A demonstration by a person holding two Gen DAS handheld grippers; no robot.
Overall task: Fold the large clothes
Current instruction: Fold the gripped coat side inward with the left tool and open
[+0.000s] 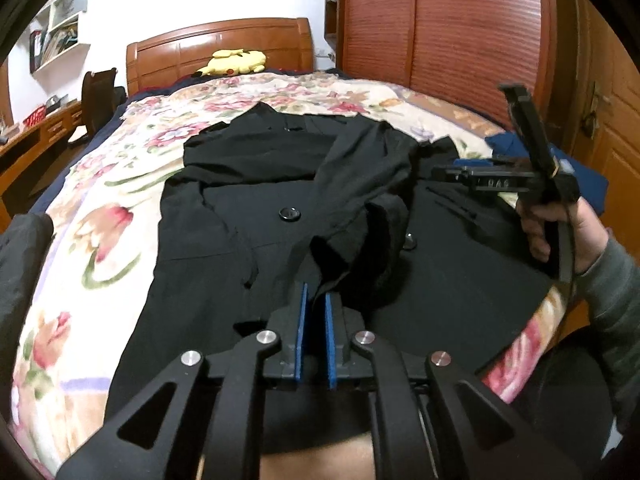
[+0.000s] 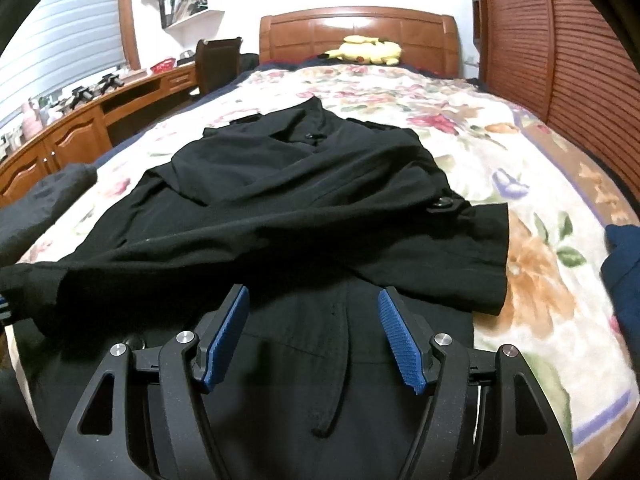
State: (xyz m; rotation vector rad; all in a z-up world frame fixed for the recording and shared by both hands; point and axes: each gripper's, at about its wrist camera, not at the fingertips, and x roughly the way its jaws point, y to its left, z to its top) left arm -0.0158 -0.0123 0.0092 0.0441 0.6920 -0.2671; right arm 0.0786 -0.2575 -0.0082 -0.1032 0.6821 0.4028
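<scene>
A large black coat [image 1: 256, 216] lies spread on the floral bedspread [image 1: 116, 200], collar toward the headboard. Its right sleeve [image 1: 360, 200] is drawn across the front toward me. My left gripper [image 1: 316, 296] is shut on the cuff end of that sleeve, blue pads nearly together. In the right wrist view the coat [image 2: 280, 184] fills the middle, with the sleeve stretched to the left edge. My right gripper [image 2: 314, 300] is open and empty, hovering over the coat's lower front. The right gripper also shows in the left wrist view [image 1: 444, 172], held in a hand.
A yellow plush toy [image 2: 370, 51] lies at the wooden headboard [image 2: 360, 28]. A dark blue garment [image 2: 624, 264] sits at the bed's right edge, another dark garment [image 2: 44, 196] at the left. A desk [image 2: 80, 120] and chair stand left, a wardrobe [image 1: 440, 32] right.
</scene>
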